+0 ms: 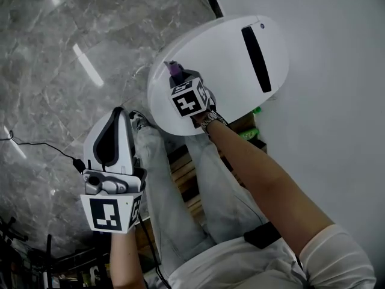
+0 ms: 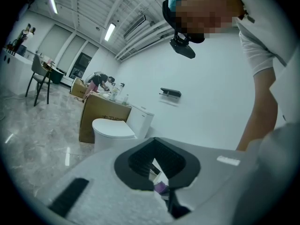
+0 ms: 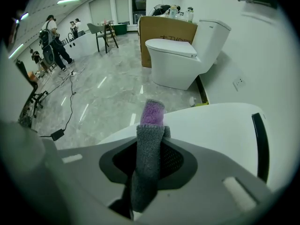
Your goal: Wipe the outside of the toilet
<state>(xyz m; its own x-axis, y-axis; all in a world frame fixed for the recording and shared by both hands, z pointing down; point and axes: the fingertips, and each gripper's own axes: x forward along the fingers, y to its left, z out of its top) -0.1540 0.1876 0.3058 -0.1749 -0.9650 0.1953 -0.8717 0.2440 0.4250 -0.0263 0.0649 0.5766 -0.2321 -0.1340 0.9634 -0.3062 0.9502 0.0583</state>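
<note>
One cloth [image 3: 147, 156] above white toilet lid [image 1: 231, 44], marble floor [image 1: 57, 71]

Fuzzy, napped cloth [image 3: 149, 168], grey with a purple tip, clamped in the matt grey plastic of the right gripper [image 3: 151, 142]. Smooth, glossy white on the toilet [image 1: 228, 53]. Polished grey marble-look floor [image 1: 54, 65], mirroring ceiling lights. Pale, soft denim on the trousers [image 1: 174, 191].

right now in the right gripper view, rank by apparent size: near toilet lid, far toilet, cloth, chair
1. near toilet lid, inflated by closeness
2. far toilet and cloth look about alike, and the cloth is much nearer, so unranked
3. chair
</note>
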